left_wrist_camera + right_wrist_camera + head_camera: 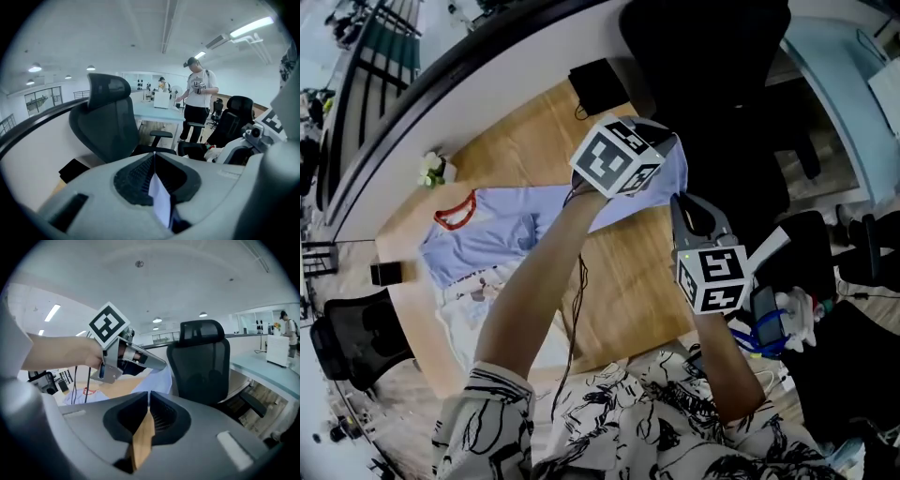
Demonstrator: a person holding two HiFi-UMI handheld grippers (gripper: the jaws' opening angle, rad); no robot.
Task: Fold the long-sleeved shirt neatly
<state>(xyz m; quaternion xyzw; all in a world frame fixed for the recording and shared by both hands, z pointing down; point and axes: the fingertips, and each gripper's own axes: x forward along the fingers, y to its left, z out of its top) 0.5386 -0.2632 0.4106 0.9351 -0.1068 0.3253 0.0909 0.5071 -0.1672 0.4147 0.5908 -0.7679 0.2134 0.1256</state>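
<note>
Both tongs are seen shut: the left gripper is clamped on a thin fold of pale fabric. The right gripper is closed at the same raised edge, though its pinch is shown less plainly. The long-sleeved shirt is stretched away from them down onto the table. Its long axis is laid from the lifted hem to the red collar at the head view's left. Neither hand is clearly nearer the collar. Sleeves cannot be made out, and the shirt's middle is covered by the left forearm.
</note>
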